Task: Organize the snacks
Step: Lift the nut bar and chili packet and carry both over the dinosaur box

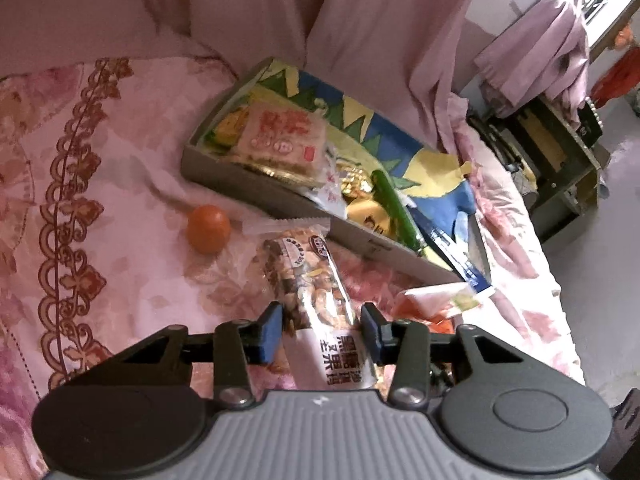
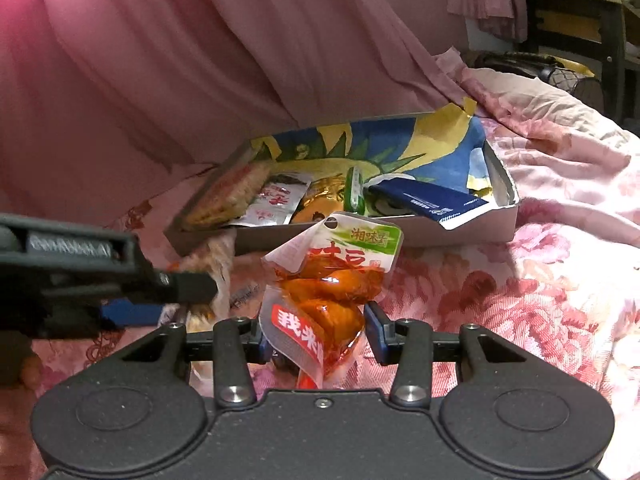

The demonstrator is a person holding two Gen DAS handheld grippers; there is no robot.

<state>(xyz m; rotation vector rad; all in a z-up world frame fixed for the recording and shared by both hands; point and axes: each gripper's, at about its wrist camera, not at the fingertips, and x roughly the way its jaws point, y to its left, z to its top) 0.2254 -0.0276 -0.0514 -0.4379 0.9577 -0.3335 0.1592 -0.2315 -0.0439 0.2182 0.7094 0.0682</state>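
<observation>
Gathering snacks into the box (image 2: 376, 236) on the bed (image 2: 520, 304). Left tool (image 1: 322, 326) narrowed around the nut bar packet (image 1: 308, 280), pads at its sides; firm contact not clear to tell. Right tool (image 2: 316, 330) closed on the orange pouch (image 2: 328, 276), lifted just before the near wall of the box. Next probably: carrying the pouch over that wall and releasing into the free space near the blue sachet (image 2: 424, 202). Little room between the two tools; open bed on the right. Orange fruit (image 1: 209, 229) lying apart.
</observation>
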